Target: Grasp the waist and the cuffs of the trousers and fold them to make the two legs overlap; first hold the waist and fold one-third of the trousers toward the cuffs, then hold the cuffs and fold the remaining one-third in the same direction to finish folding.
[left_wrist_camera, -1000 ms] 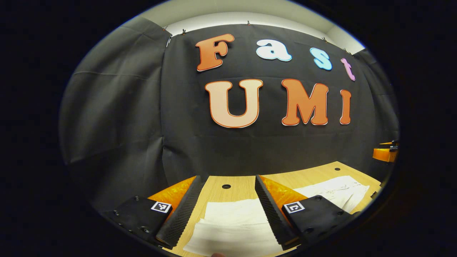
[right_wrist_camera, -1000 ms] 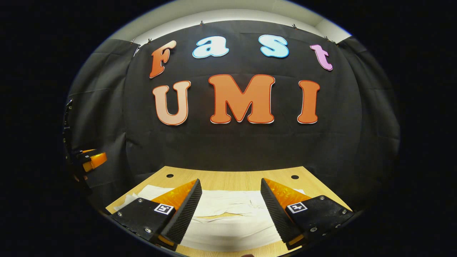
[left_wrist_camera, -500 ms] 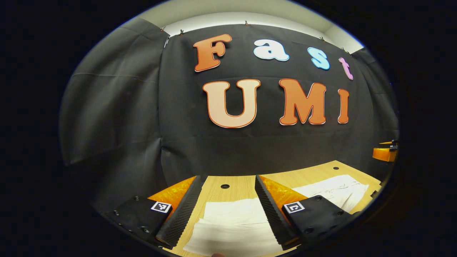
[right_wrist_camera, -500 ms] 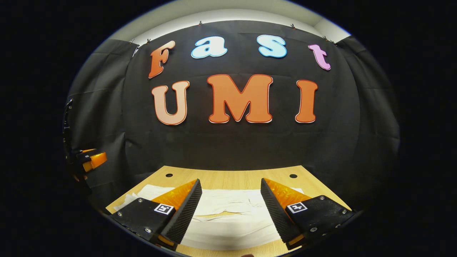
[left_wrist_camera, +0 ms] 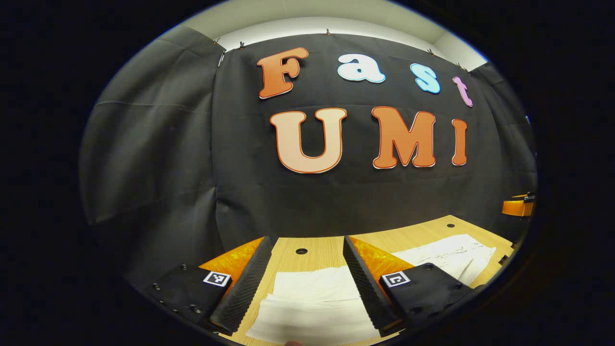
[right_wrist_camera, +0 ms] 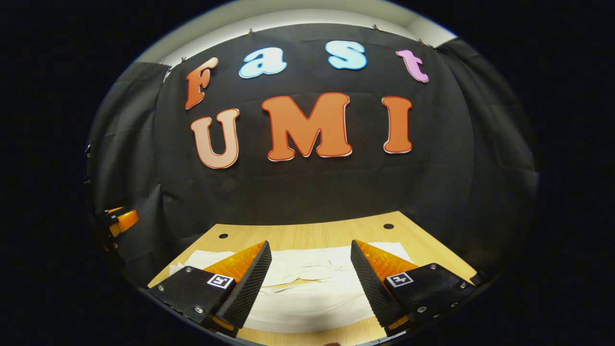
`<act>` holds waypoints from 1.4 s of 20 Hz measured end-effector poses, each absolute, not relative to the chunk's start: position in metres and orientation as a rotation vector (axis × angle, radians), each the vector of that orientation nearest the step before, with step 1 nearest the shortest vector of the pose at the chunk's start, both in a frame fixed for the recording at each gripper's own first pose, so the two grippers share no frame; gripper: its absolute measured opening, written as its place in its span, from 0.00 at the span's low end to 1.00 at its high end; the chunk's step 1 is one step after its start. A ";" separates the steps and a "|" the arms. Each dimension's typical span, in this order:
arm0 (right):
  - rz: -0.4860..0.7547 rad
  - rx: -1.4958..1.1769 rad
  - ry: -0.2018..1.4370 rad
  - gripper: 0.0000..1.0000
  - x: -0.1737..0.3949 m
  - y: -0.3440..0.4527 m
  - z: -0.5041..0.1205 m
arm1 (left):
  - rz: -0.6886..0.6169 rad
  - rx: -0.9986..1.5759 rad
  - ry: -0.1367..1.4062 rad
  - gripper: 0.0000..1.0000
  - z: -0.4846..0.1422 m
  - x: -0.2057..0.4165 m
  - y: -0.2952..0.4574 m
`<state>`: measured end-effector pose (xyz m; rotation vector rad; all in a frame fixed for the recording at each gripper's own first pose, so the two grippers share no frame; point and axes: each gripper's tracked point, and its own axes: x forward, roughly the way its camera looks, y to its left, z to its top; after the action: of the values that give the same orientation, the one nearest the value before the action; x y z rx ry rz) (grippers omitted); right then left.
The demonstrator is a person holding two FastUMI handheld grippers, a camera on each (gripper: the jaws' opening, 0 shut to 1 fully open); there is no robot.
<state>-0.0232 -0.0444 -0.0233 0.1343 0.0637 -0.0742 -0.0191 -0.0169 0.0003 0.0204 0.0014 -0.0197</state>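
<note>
1. My left gripper [left_wrist_camera: 307, 283] hangs above the table with its jaws wide apart, nothing between them but air; white cloth lies below the gap.
2. My right gripper [right_wrist_camera: 310, 281] is likewise spread open and grips nothing, held over the near part of the cloth.
3. The trousers [right_wrist_camera: 307, 283] are white and lie flat on the wooden table [right_wrist_camera: 307, 233], running lengthwise along it between its left and right ends.
4. In the left gripper view the trousers [left_wrist_camera: 314, 302] show stacked layers with straight folded edges under my fingers, and a more rumpled part reaches toward the table's [left_wrist_camera: 423, 235] far right corner.
5. In the right gripper view a wrinkled stretch lies toward the back, with a smoother layer nearer the front edge.
6. Small round holes sit near the table's back edge, one of them [left_wrist_camera: 301, 251] just beyond my left fingers.
7. The black cloth wall [right_wrist_camera: 307, 187] rises straight behind the table's back edge.
</note>
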 end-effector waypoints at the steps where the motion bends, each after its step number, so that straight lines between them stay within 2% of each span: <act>1: -0.089 0.171 0.078 0.99 -0.022 -0.053 -0.028 | -0.018 0.020 0.001 0.98 0.001 -0.019 -0.018; 5: -0.145 0.329 0.145 0.99 -0.020 -0.088 -0.053 | -0.011 0.019 0.007 0.98 0.001 -0.019 -0.026; 16: -0.285 1.058 0.429 0.98 -0.005 -0.178 -0.169 | 0.045 0.013 0.046 0.99 -0.005 0.003 -0.054; 21: -0.396 1.126 0.556 0.98 -0.001 -0.223 -0.234 | 0.075 0.022 0.065 1.00 -0.001 0.013 -0.071; 28: -0.437 1.189 0.745 0.98 0.017 -0.242 -0.298 | 0.113 0.037 0.099 0.99 -0.009 0.030 -0.096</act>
<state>0.0172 -0.2418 -0.2977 1.1889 0.7446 -0.4366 0.0302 -0.0965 -0.0092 0.0375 0.0986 0.1133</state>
